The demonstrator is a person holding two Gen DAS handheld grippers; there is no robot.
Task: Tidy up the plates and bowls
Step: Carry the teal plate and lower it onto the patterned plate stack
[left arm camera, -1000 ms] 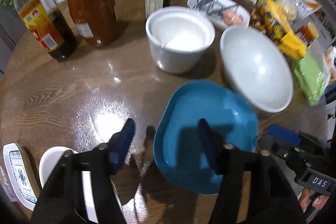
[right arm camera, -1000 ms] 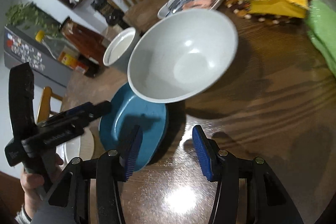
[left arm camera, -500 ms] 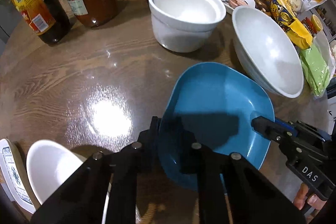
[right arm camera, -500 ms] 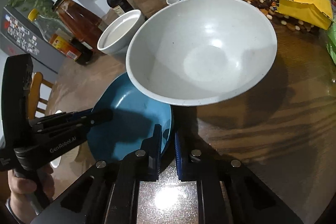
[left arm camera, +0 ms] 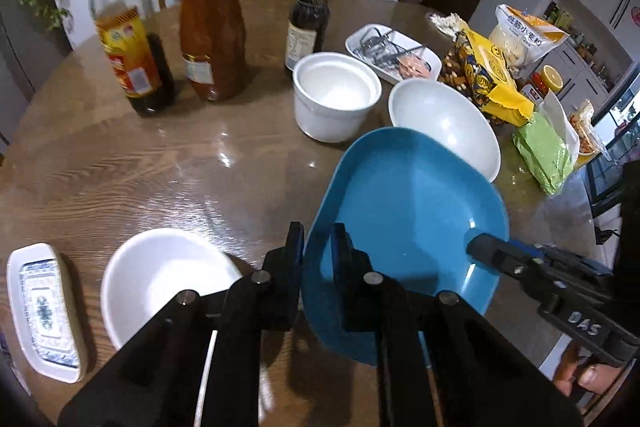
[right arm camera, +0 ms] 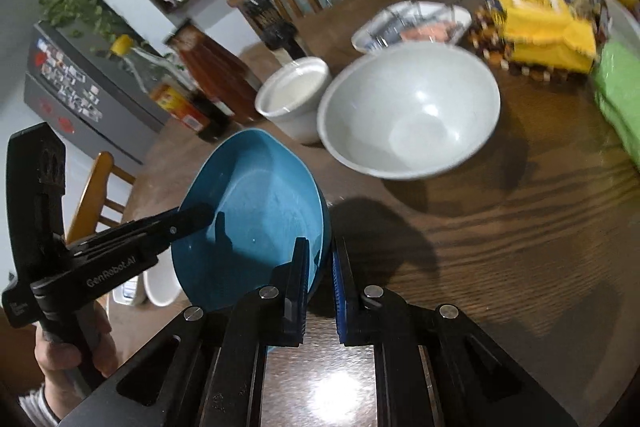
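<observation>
Blue plate glossy, smooth; table polished wood w/ glare; white bowl glazed.

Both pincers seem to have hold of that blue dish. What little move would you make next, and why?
Probably carry the blue plate a little way toward the big white bowl behind it. The left gripper and right gripper are each shut on opposite rims, and the plate looks tilted and raised off the table, so it seems ready to travel. Where it belongs is my guess.

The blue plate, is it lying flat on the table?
No, the blue plate is lifted and tilted above the table, with both grippers' jaws clamped on its rim.
</observation>
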